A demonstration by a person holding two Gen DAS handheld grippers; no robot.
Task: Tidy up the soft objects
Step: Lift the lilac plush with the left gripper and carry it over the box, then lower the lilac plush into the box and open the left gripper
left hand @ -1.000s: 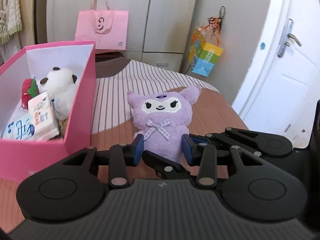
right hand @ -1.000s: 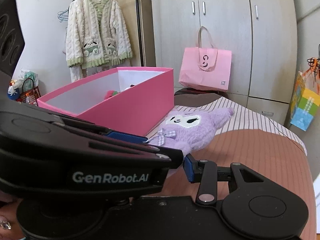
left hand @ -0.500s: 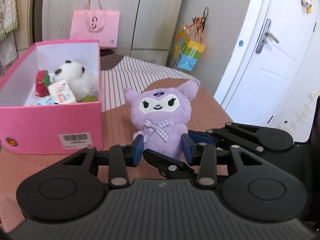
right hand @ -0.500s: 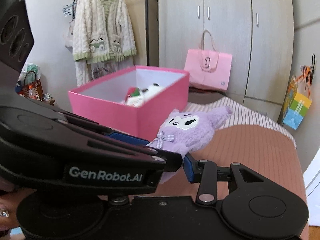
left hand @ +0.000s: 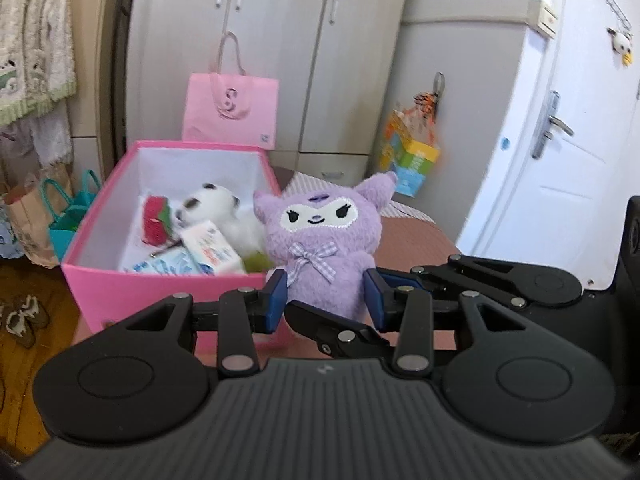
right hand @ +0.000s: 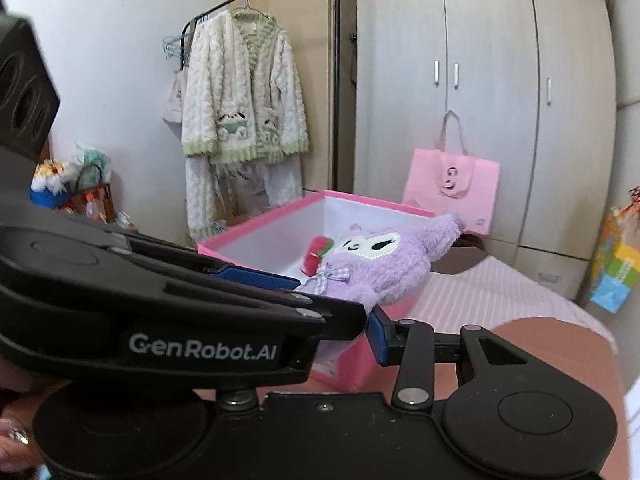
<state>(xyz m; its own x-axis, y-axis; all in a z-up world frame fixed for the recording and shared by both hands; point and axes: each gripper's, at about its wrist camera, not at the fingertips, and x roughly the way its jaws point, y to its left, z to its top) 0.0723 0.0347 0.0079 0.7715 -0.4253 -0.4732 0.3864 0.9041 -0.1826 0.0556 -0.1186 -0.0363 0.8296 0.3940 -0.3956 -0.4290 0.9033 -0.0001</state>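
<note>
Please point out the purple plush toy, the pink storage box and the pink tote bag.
purple plush toy (left hand: 316, 216): left wrist view, on its white face.
pink storage box (left hand: 132, 292): left wrist view, on its near outer wall.
pink tote bag (right hand: 452, 184): right wrist view, on its front panel.

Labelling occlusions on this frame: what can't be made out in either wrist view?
- Purple plush lower body: left wrist view, hidden behind the left gripper.
- Right gripper left finger: right wrist view, covered by the other gripper's body.
- White plush in the pink box: blurred, face unreadable.
- Packet print: too small.
- Box floor: right wrist view, blocked by the purple plush.
</note>
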